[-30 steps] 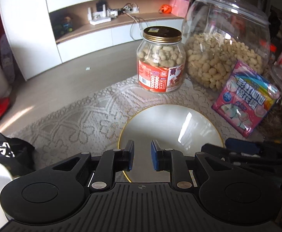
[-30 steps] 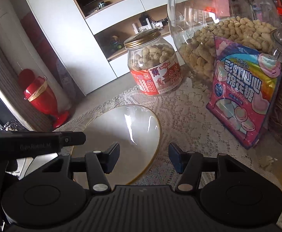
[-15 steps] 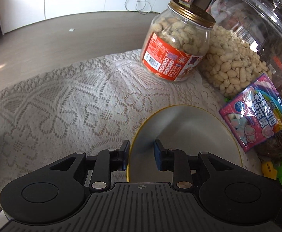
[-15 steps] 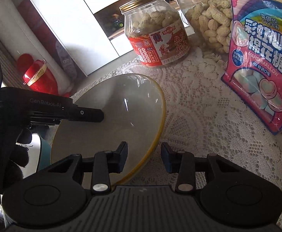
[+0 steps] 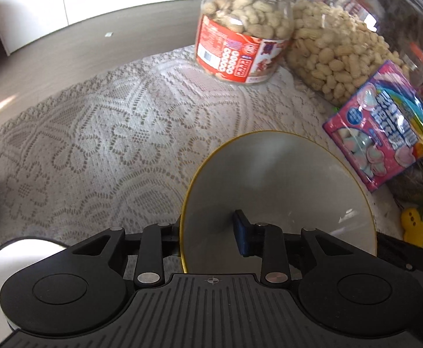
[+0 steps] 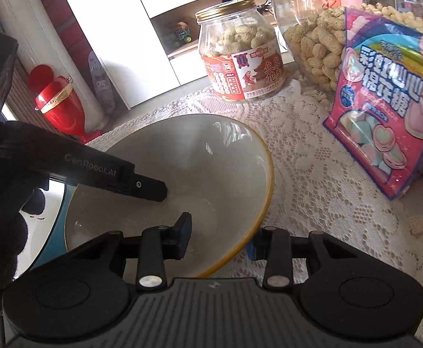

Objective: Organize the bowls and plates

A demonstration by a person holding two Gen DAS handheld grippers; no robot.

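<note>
A pale bowl (image 5: 284,179) with a yellow rim hangs low over the lace cloth (image 5: 110,130). My left gripper (image 5: 208,227) straddles its near-left rim, one finger inside and one outside. Its jaws are opening and the inner pad stands off the wall. In the right wrist view the same bowl (image 6: 200,162) has its right rim between the fingers of my right gripper (image 6: 218,235), which is shut on it. One finger (image 6: 142,187) of the left gripper reaches into the bowl from the left. A teal-edged white plate (image 6: 53,226) lies under the bowl's left side.
Behind the bowl stand a red-labelled peanut jar (image 5: 240,37) and a big glass peanut jar (image 5: 356,29). A pink marshmallow bag (image 5: 385,124) leans to the right, with a yellow toy (image 5: 413,226) below it. A red object (image 6: 57,101) stands on the floor at left.
Both grippers and the bowl have sunk towards the cloth, and the left view has tilted downward. The left jaws have widened off the rim. The right jaws have closed onto it.
</note>
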